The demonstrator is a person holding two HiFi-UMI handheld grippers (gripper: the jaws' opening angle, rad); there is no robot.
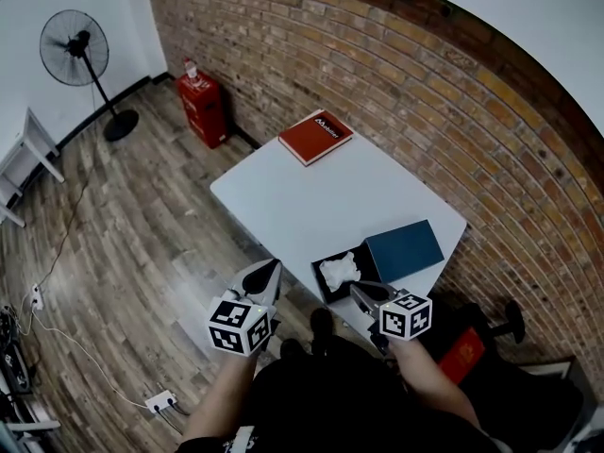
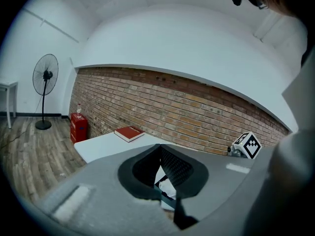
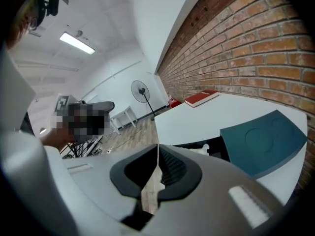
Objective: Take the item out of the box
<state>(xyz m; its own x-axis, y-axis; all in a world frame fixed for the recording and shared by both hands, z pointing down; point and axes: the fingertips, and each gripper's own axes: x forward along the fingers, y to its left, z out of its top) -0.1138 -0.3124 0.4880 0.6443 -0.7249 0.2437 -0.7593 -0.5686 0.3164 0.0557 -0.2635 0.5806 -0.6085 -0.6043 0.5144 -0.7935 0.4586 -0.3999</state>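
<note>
Head view looks steeply down; both gripper views face the table [image 1: 311, 196]

We note a white rectangular worktop [image 1: 311, 196] standing on a wood-plank floor [image 1: 142, 225], with one long side near the brick wall [image 1: 425, 92]. Three things lie directly on it. A red book [image 1: 315, 137] lies flat at the far end, well apart from the others. An open black box [image 1: 321, 277] sits at the near edge. A teal lid [image 1: 405, 250] lies flat just beside it, on the wall side.
</note>
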